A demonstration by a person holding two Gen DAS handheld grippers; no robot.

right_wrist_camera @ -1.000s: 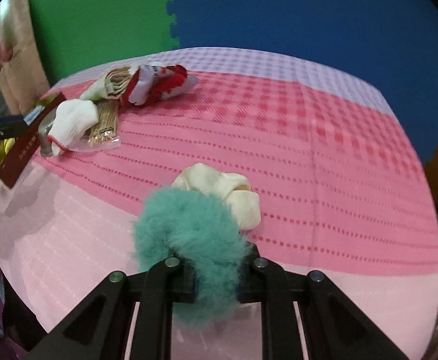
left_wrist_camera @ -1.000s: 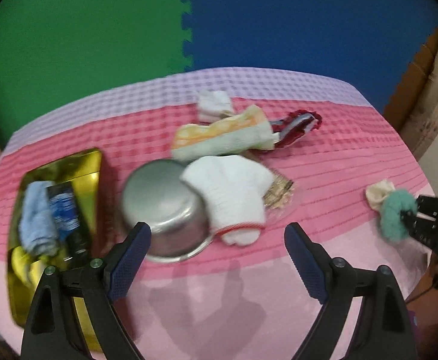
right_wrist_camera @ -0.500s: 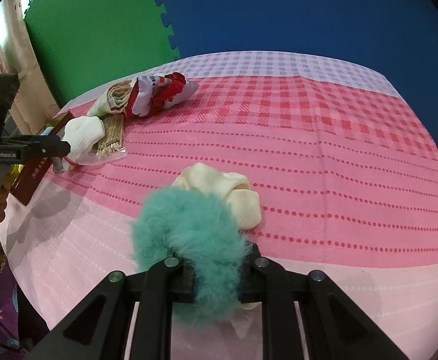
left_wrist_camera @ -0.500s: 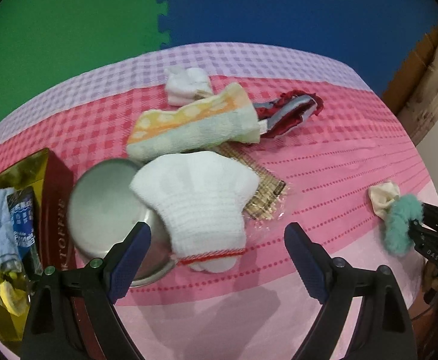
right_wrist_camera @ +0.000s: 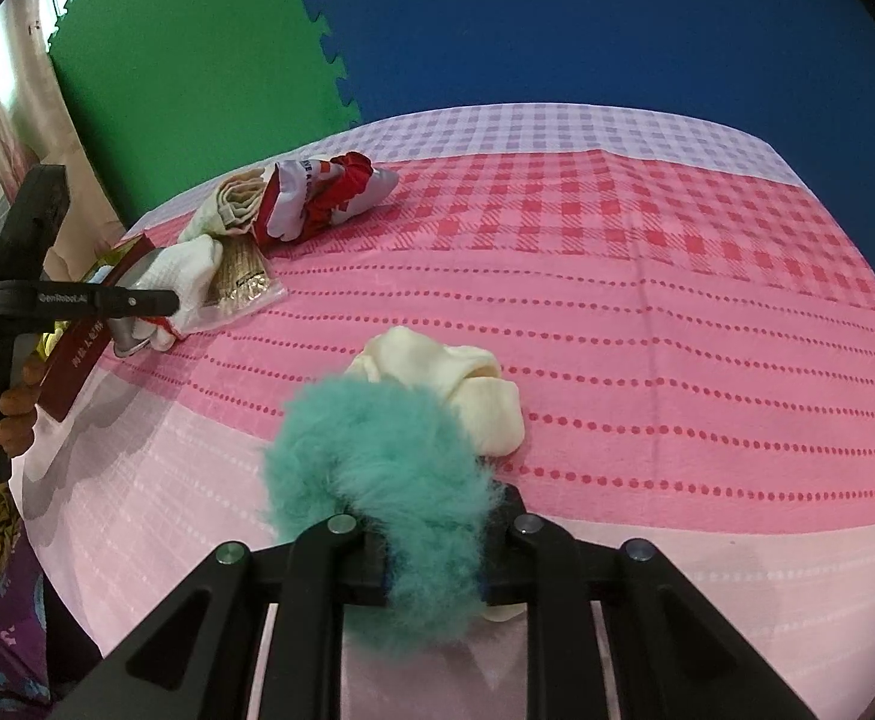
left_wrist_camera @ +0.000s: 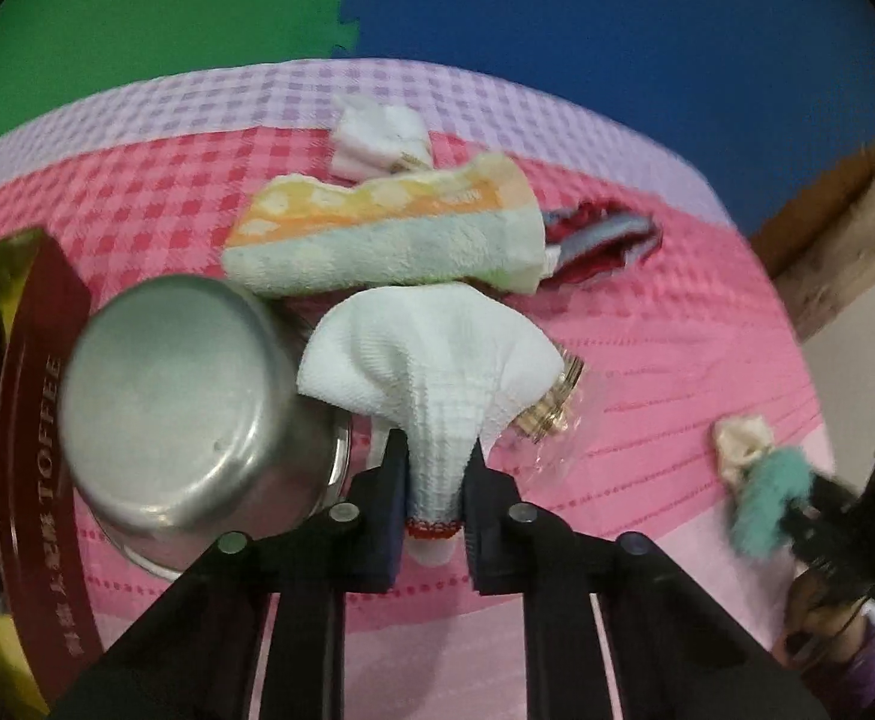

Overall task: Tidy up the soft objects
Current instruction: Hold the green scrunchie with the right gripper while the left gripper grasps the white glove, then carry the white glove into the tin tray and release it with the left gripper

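My left gripper (left_wrist_camera: 435, 468) is shut on a white sock (left_wrist_camera: 431, 360) with a red cuff, bunched beside an upturned steel bowl (left_wrist_camera: 173, 402). A rolled green-and-orange towel (left_wrist_camera: 383, 240) lies behind it, with a small white cloth (left_wrist_camera: 377, 138) and a red-and-white cloth (left_wrist_camera: 599, 234) further back. My right gripper (right_wrist_camera: 437, 546) is shut on a fluffy teal scrunchie (right_wrist_camera: 377, 462), which touches a cream cloth (right_wrist_camera: 461, 378) on the tablecloth. The left gripper (right_wrist_camera: 155, 303) and the sock (right_wrist_camera: 185, 270) also show in the right wrist view.
A maroon and gold tin (left_wrist_camera: 29, 420) holding blue cloth stands at the left. A clear packet of tan sticks (left_wrist_camera: 551, 408) lies under the sock. The pink checked tablecloth (right_wrist_camera: 647, 276) covers the table. Green and blue foam mats (right_wrist_camera: 497, 18) stand behind it.
My left gripper moved forward and closed on the white sock, which has bunched up. My right gripper kept its hold on the teal scrunchie and hardly moved.
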